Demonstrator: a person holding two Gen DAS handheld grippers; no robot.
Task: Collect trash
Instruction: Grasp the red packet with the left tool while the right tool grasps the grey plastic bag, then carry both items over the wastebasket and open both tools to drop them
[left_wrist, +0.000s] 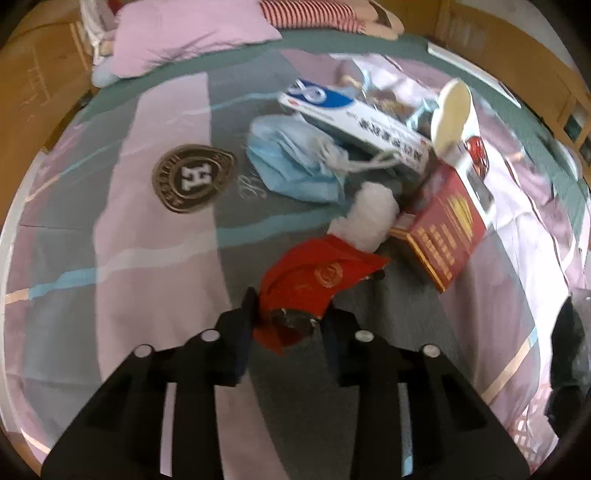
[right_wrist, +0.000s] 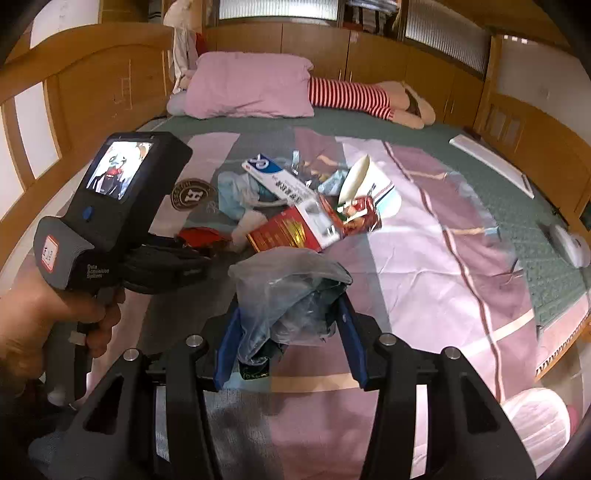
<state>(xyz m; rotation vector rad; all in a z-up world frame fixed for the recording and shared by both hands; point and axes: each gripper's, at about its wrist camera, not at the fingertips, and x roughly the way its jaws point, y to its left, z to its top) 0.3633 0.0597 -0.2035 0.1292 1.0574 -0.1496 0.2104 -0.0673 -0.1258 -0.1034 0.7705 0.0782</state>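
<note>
My left gripper (left_wrist: 291, 308) is shut on a crumpled red wrapper (left_wrist: 314, 273) that lies on the bedspread (left_wrist: 110, 229), pinched at its near end. Just beyond it lie a white tissue wad (left_wrist: 373, 216), a blue face mask (left_wrist: 291, 162), a white-and-blue medicine box (left_wrist: 354, 118), a red carton (left_wrist: 447, 229) and a tipped paper cup (left_wrist: 454, 114). In the right wrist view my right gripper (right_wrist: 290, 328) is shut on a bunched grey plastic bag (right_wrist: 288, 284), held above the bed, short of the trash pile (right_wrist: 295, 206). A hand (right_wrist: 55, 317) holds the left gripper's body (right_wrist: 110, 206) at the left.
A pink pillow (right_wrist: 251, 88) and a red-striped plush (right_wrist: 351, 96) lie at the head of the bed. Wooden bed frames (right_wrist: 74, 85) rise on the left and right. A white strip (right_wrist: 491, 162) and a white object (right_wrist: 570, 247) rest on the green mat at the right.
</note>
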